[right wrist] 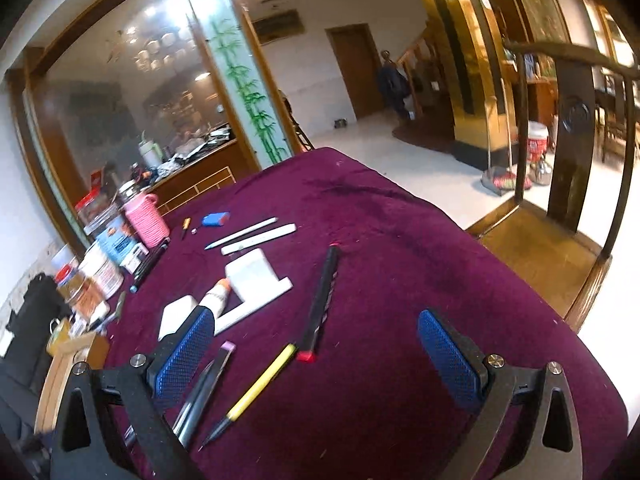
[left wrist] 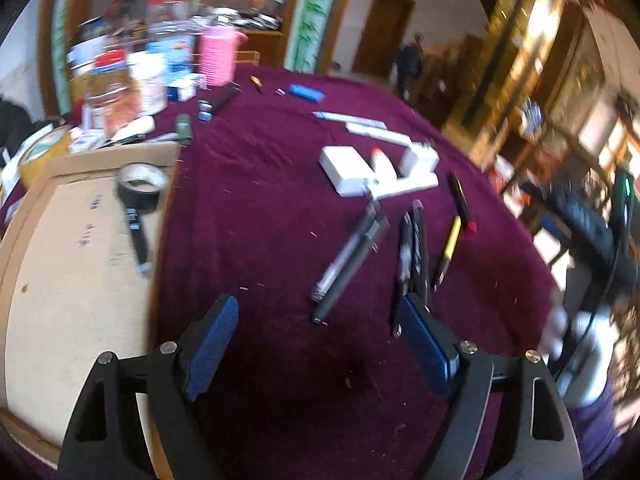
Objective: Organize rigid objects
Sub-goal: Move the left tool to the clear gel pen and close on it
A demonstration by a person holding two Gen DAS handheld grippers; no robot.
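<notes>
Pens lie scattered mid-table on the maroon cloth (left wrist: 260, 200): a grey pen pair (left wrist: 348, 256), two dark pens (left wrist: 414, 248) and a yellow-barrelled pen (left wrist: 448, 248) side by side, and a black pen with a red cap (right wrist: 320, 304) apart. Just behind them sit white blocks (left wrist: 380, 172) and a glue tube (right wrist: 216, 292). The cardboard box (left wrist: 80, 280) at the table's left edge holds a tape roll (left wrist: 142, 184) and a marker (left wrist: 136, 236). Jars and a pink basket (right wrist: 146, 220) crowd the far left corner. The left gripper (left wrist: 320, 344) hangs spread wide, empty, over bare cloth; the right gripper (right wrist: 316, 344) is likewise agape, straddling the yellow pen — bare cloth runs to the right edge beside a wooden chair (right wrist: 560, 240).
</notes>
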